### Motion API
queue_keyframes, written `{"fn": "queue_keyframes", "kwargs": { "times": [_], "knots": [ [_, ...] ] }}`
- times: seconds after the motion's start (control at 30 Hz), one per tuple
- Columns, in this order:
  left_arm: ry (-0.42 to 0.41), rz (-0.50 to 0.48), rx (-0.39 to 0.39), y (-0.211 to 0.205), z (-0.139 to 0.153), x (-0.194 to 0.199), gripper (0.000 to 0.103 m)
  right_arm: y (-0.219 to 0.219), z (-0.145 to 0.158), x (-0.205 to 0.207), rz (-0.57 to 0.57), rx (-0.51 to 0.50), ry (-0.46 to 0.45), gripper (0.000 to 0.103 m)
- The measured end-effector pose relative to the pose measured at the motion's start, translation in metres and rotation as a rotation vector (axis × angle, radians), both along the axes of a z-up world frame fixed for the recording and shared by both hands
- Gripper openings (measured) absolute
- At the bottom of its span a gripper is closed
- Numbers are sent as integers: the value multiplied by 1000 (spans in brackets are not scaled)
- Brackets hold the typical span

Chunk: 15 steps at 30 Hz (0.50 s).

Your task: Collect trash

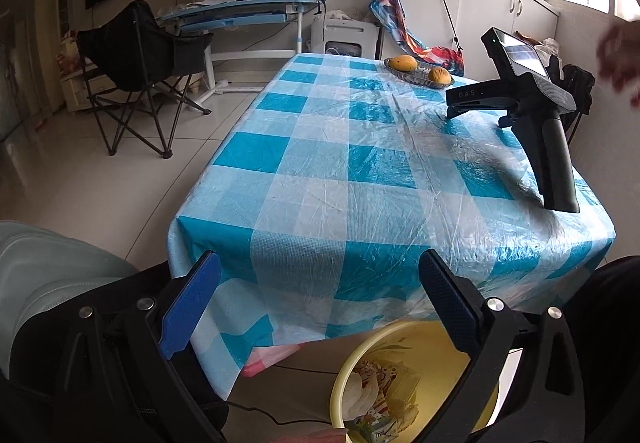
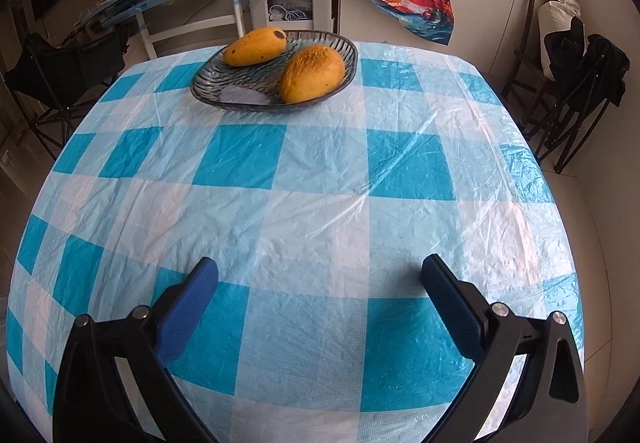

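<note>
From the left wrist view, the left gripper (image 1: 320, 275) hangs off the near edge of the table (image 1: 340, 147), its fingers spread wide with nothing between them. Below it on the floor sits a yellow bin (image 1: 348, 367) with the trash (image 1: 380, 399), wrappers and crumpled paper, already inside. The right gripper (image 1: 532, 103) stands on the table's right side. From the right wrist view, its fingers are likewise wide apart and empty over the checked cloth; only a glass dish (image 2: 208, 85) with two mangoes (image 2: 312, 74) remains at the far end. Collection looks essentially finished.
</note>
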<state>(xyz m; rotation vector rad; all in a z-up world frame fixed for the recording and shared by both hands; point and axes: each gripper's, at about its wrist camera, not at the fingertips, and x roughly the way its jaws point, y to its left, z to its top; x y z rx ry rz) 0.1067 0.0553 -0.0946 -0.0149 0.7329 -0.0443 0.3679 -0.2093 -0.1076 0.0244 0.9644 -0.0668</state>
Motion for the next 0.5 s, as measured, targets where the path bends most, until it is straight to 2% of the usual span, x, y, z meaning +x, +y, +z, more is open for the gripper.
{"fn": "queue_keyframes", "kwargs": {
  "times": [0.23, 0.5],
  "knots": [
    [10, -12, 26, -4, -5, 0, 96, 0, 0, 0, 0, 0, -1, 97],
    [37, 19, 1, 3, -11, 7, 96, 0, 0, 1, 0, 0, -1, 97]
  ]
}}
